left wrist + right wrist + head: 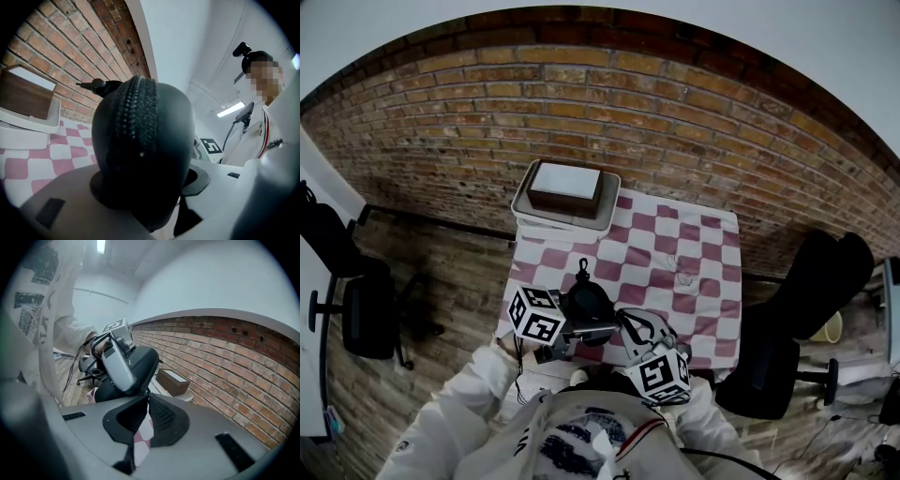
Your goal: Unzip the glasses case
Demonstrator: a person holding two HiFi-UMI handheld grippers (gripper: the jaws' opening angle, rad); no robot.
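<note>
Dim fisheye warp (blurry up close)

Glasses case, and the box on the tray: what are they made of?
The glasses case: dark matte shell, probably fabric or leatherette over a rigid form; it keeps a rounded shape, with a dark toothed zipper along its seam. The box: brown wood-grain sides, pale top; wood or veneer, can't tell which. The tray: off-white, smooth, likely plastic.
</note>
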